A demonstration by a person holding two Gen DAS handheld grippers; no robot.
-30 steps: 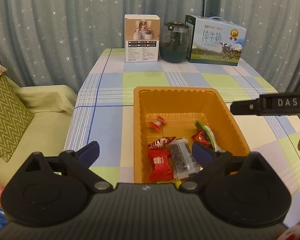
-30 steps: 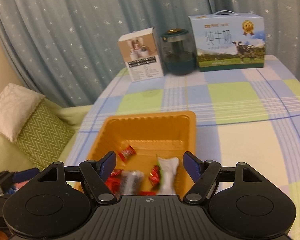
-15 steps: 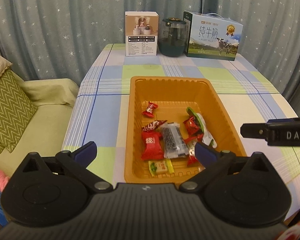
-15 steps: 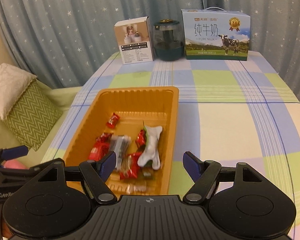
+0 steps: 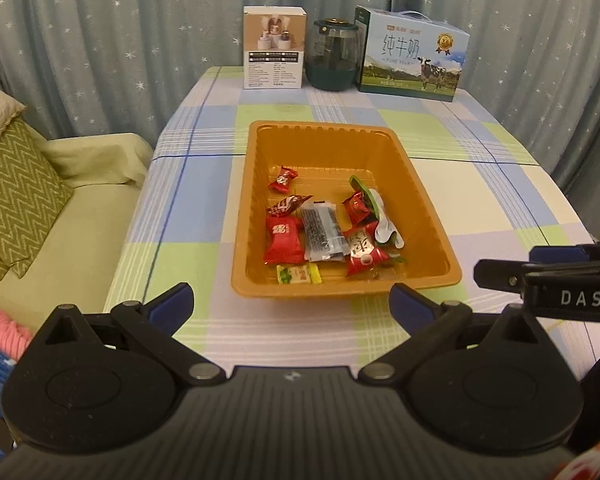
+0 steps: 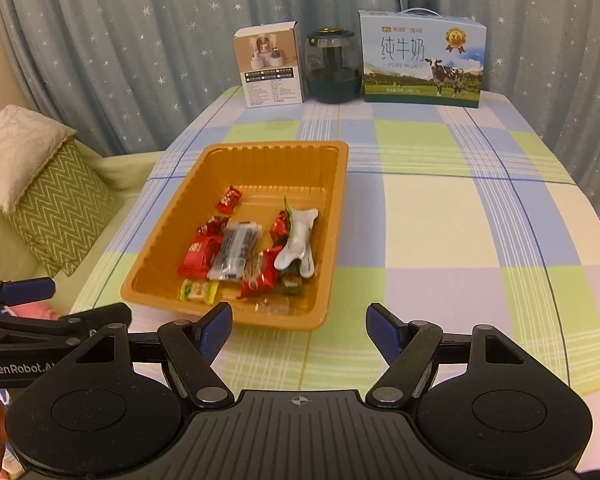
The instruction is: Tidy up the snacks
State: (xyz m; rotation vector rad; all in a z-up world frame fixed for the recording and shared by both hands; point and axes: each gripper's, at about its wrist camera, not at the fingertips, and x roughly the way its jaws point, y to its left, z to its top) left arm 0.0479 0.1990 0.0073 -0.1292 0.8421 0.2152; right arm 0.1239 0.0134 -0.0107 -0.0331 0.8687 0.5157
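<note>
Left wrist view: left tool (image 5: 291,307), fingers spread wide and holding nothing, hovers level over the near table (image 5: 196,184) edge just short of the orange tray (image 5: 342,136). Tray contents: red candies, one clear dark-printed packet (image 5: 323,233), one yellow-green sweet (image 5: 298,274), one white-and-green pouch (image 5: 382,220). Right tool's finger (image 5: 548,278) enters at right. Right wrist view: right tool (image 6: 299,328), likewise wide open and empty, sits near the tray's (image 6: 332,216) front right corner; snacks heaped in its near half. Box, dark jar (image 6: 333,66) and milk carton (image 6: 422,58) line the far edge.
</note>
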